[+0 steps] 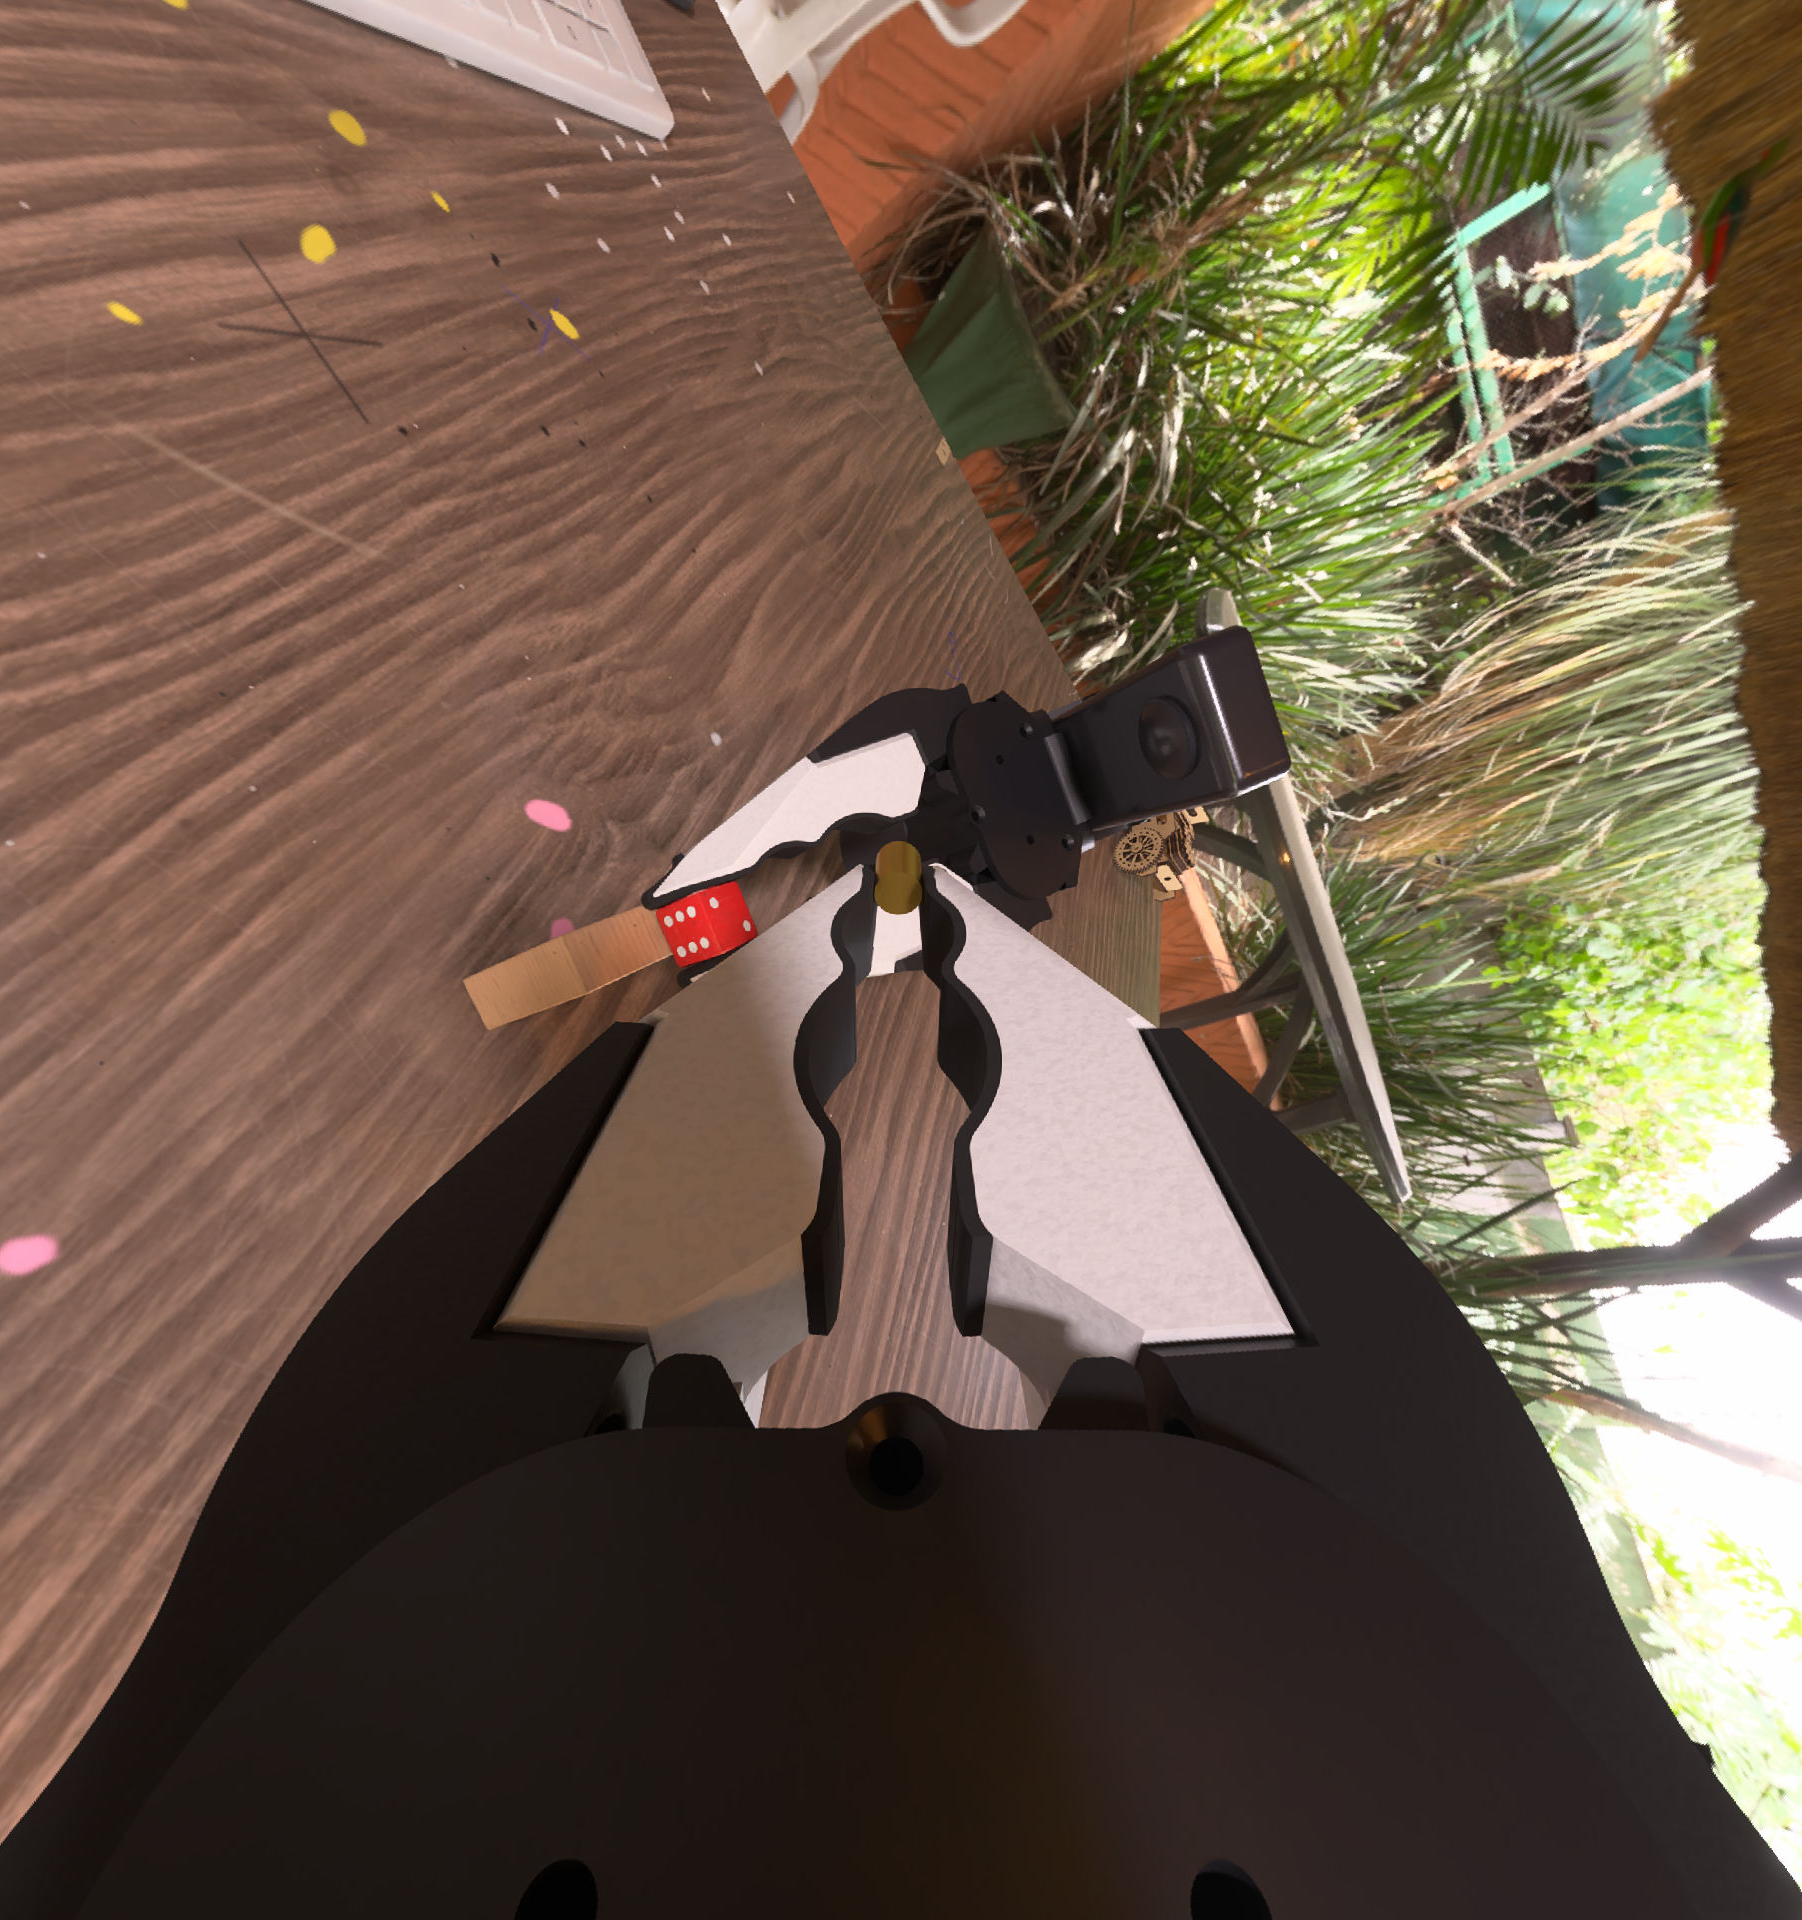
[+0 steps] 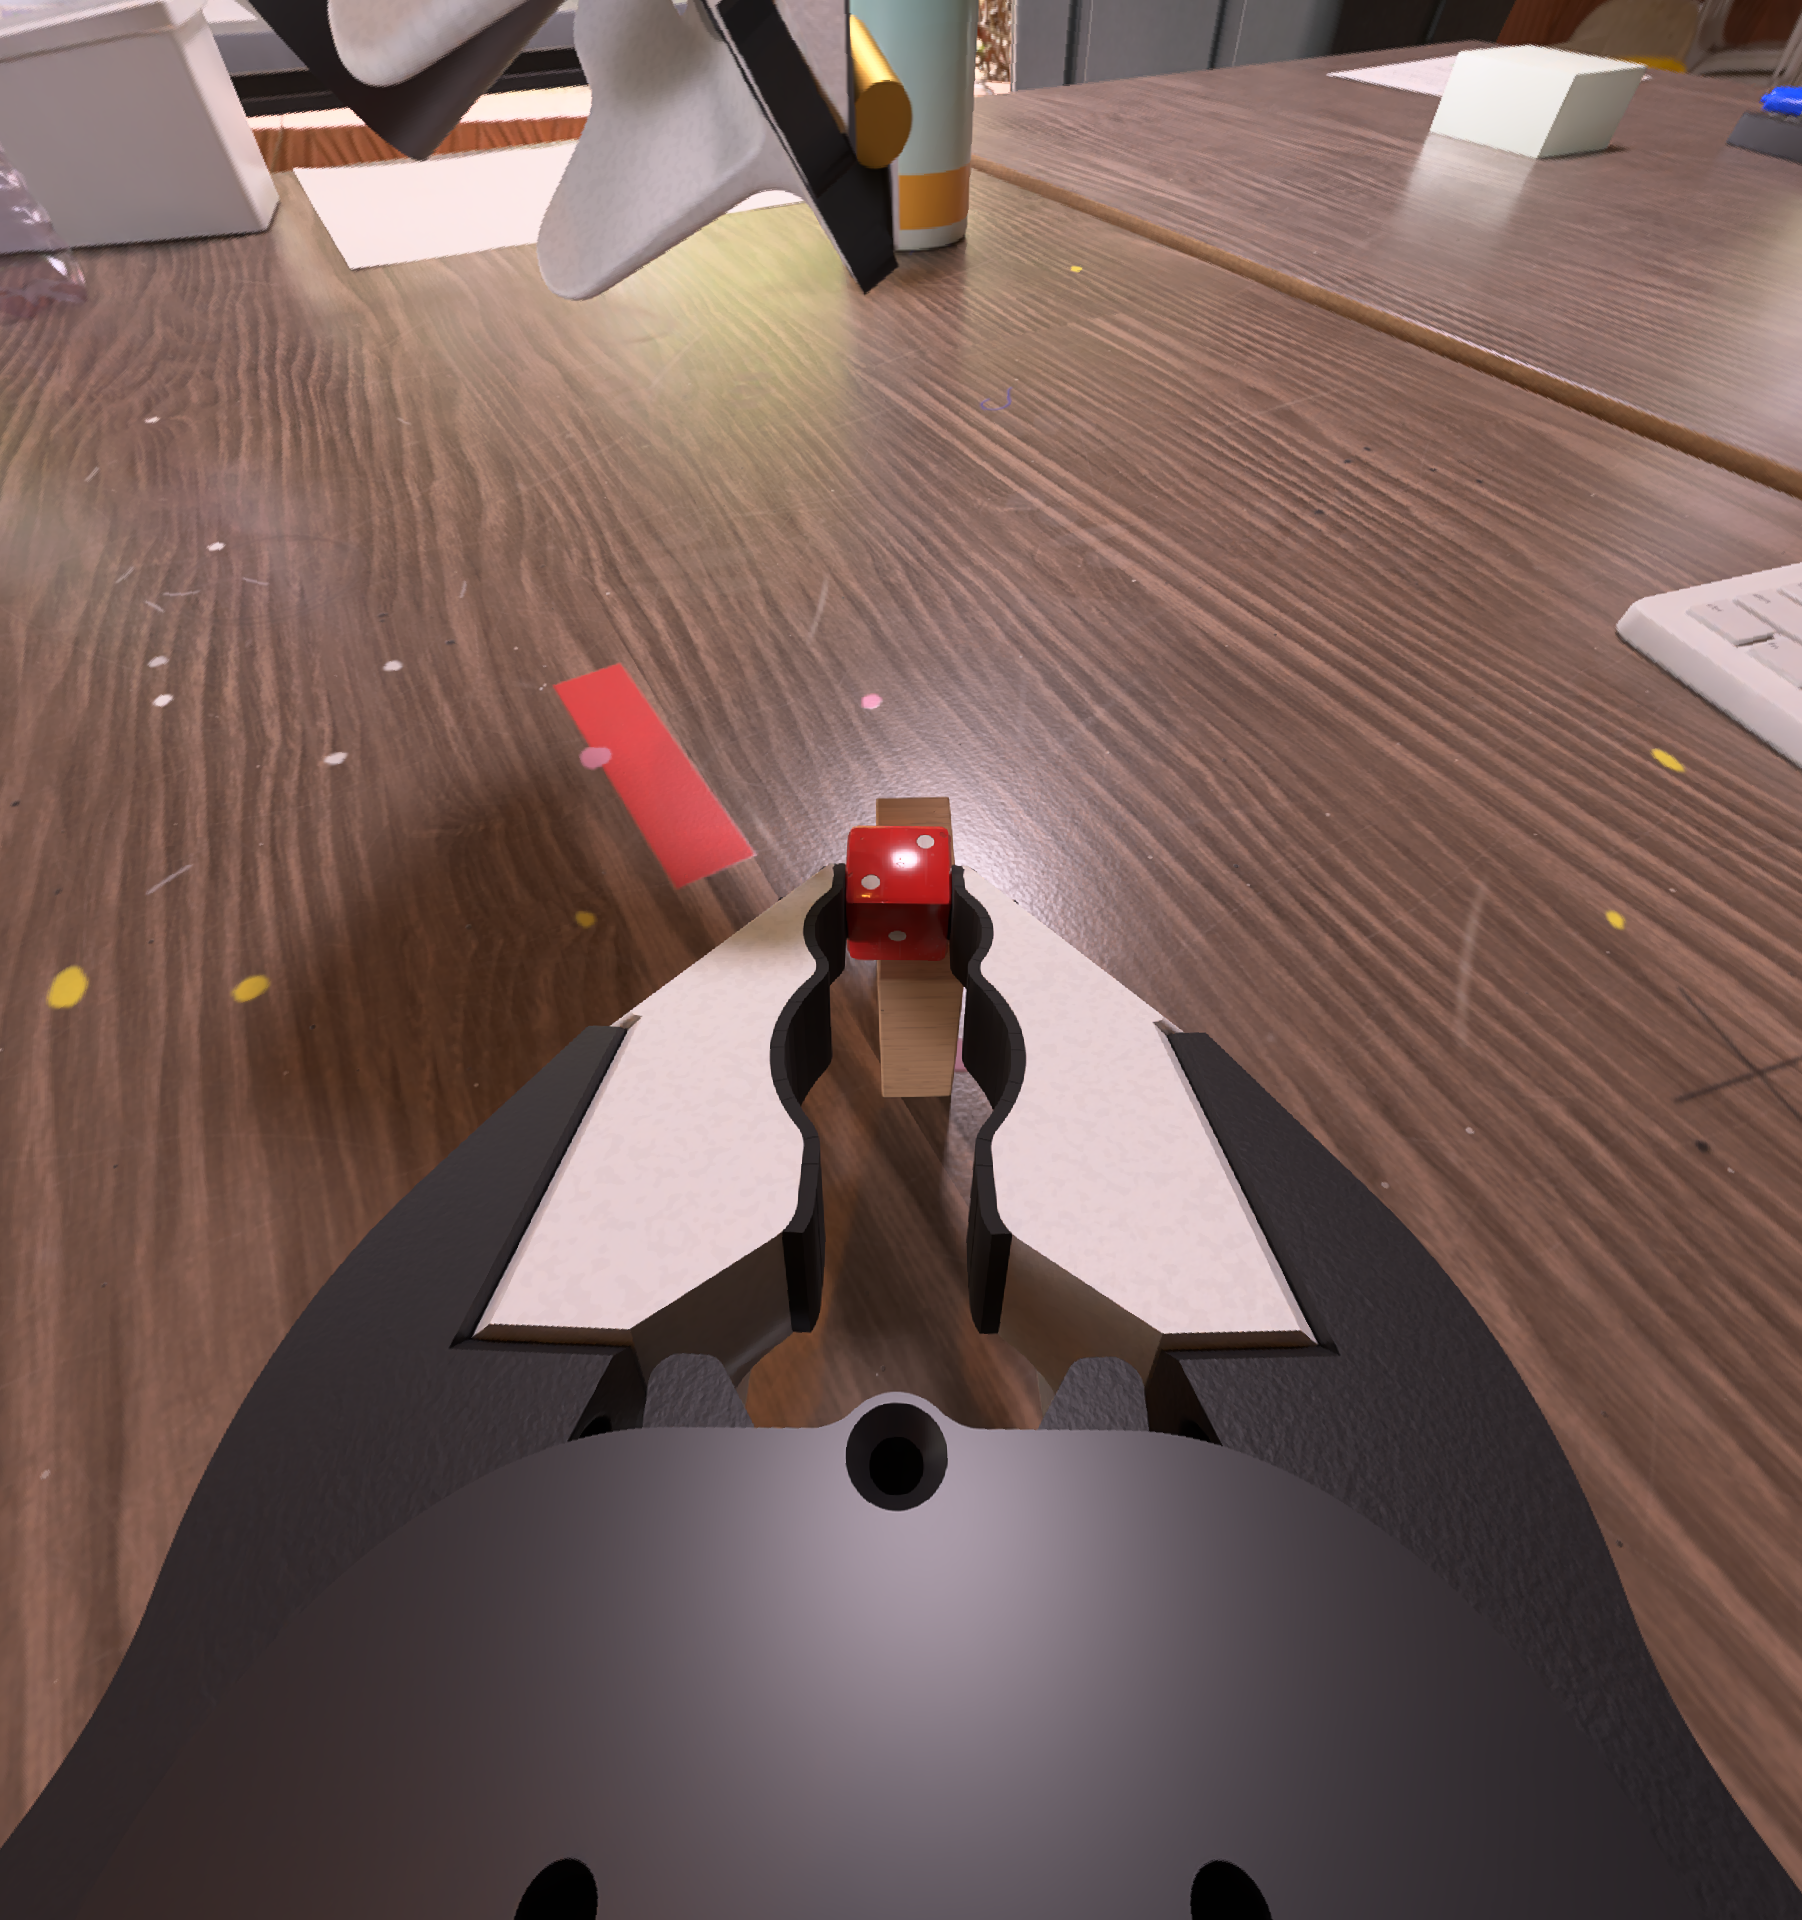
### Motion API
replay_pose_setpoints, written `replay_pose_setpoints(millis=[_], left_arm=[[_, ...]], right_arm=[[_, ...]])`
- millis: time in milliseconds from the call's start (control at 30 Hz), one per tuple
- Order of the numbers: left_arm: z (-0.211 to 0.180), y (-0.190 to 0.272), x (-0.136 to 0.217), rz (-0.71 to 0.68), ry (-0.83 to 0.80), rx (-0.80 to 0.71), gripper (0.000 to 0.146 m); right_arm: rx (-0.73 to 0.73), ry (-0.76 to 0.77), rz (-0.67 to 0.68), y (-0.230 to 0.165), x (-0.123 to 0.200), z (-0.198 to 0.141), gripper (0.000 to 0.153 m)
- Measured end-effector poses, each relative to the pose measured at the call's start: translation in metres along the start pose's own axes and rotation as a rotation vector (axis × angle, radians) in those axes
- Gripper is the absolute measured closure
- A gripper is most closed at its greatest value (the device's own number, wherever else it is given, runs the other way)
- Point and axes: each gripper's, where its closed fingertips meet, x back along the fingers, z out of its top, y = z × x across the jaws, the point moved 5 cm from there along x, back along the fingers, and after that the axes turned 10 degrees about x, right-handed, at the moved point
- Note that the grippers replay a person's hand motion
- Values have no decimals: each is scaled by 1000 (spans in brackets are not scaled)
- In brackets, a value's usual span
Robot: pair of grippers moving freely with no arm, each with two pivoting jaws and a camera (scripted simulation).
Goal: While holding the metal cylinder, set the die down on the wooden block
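From my left wrist view, the left gripper [image 1: 898,891] has its jaws clamped on the short brass-coloured metal cylinder [image 1: 897,879], held above the bench [image 1: 357,623]. Beyond it, the right gripper [image 1: 691,928] grips the red, white-pipped die [image 1: 708,923] against the pale wooden block [image 1: 564,966].

From my right wrist view, my jaws pinch the die [image 2: 897,894] at their tips, directly over the wooden block [image 2: 916,1029], which lies on the bench.

One red die [image 2: 897,891] sits between the right tongs' tips, and one wooden block [image 2: 916,1029] lies under them. One brass-coloured metal cylinder [image 1: 897,878] is pinched at the left tongs' tips. Beyond the right tongs: one red strip [image 2: 652,774], one keyboard [image 2: 1770,665], two pale boxes [image 2: 118,135] [image 2: 1531,99].
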Motion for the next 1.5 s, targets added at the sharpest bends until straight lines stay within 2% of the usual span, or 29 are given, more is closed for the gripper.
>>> replay_pose_setpoints(millis=[867,1300,1500], left_arm=[[-6,-33,42,-26,109,79,139],[-11,-67,57,29,136,107,139],[-15,-81,56,-26,135,166,139]], right_arm=[[-66,-13,58,7,-7,3,134],[-49,-27,58,6,-10,6,134],[-49,-31,58,6,-10,6,134]])
